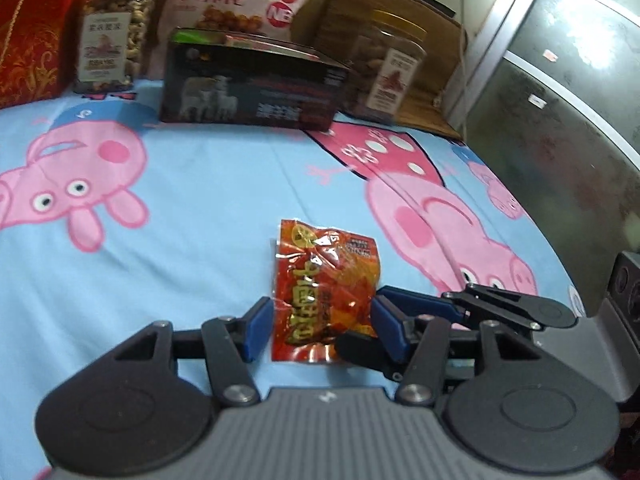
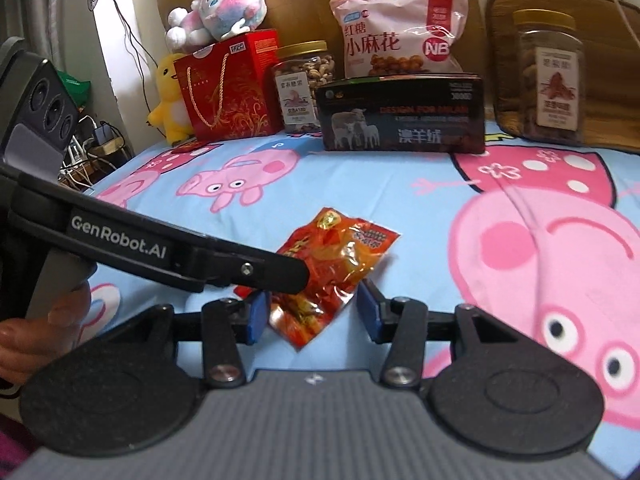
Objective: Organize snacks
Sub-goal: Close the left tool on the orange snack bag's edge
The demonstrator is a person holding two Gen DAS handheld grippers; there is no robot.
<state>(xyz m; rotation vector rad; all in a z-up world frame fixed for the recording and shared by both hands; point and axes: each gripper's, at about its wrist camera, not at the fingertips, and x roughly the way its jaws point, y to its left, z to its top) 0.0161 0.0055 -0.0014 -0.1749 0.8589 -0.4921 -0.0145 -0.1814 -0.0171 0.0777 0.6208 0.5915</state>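
Observation:
A red and orange snack packet lies flat on the blue cartoon-pig sheet. My left gripper straddles its near end, blue pads on either side, with no visible squeeze on the wrapper. My right gripper also has the packet between its pads, with a small gap on each side. In the left wrist view the right gripper's fingers come in from the right against the packet's edge. In the right wrist view the left gripper's black finger crosses over the packet from the left.
Along the back stand a red gift box, a nut jar, a pink snack bag, a black box and a second jar. Plush toys sit back left. A hand holds the left gripper's handle. A glass door borders the right.

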